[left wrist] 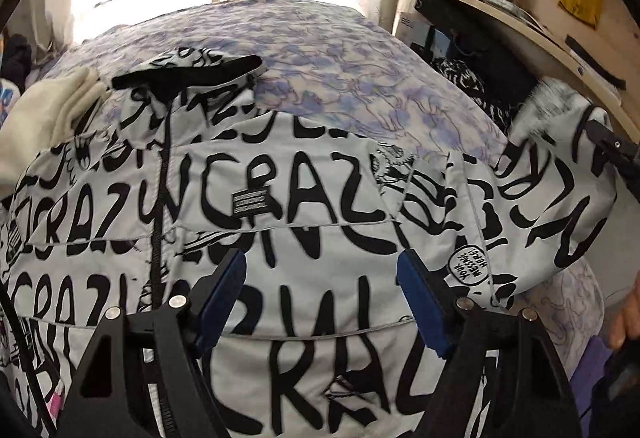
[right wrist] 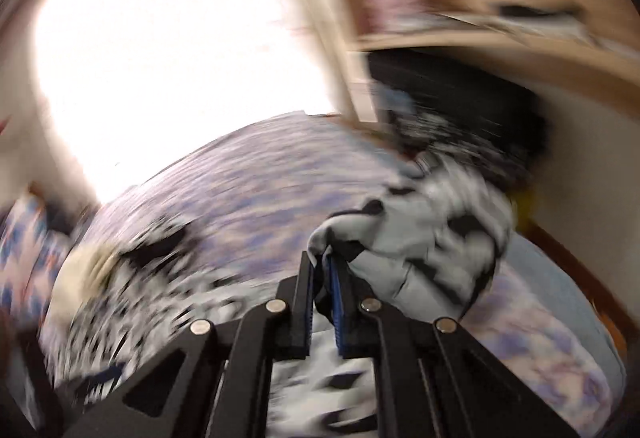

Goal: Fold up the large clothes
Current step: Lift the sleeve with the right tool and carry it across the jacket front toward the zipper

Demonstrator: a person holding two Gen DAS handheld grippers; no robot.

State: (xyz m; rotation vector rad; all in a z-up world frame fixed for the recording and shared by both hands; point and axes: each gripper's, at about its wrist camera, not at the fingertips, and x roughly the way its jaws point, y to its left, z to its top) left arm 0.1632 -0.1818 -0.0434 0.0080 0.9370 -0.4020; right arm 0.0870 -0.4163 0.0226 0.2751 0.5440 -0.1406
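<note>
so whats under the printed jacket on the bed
The printed jacket lies on a bedspread with a purple floral pattern. At its left shoulder it overlaps a cream garment. Whatever lies beneath the jacket's middle is covered.

Right gripper (right wrist: 320,270) clamped on bunched grey-white sleeve (right wrist: 424,238) of black-lettered jacket (right wrist: 168,302); fabric pinched between blue pads (right wrist: 338,302). View heavily motion-blurred. Jacket body sprawls lower left on purple-patterned bedspread (right wrist: 260,177). Cream cloth (right wrist: 80,278), possibly another garment, at left. Bright window (right wrist: 160,37) behind; wooden shelf (right wrist: 480,49) upper right.
</note>
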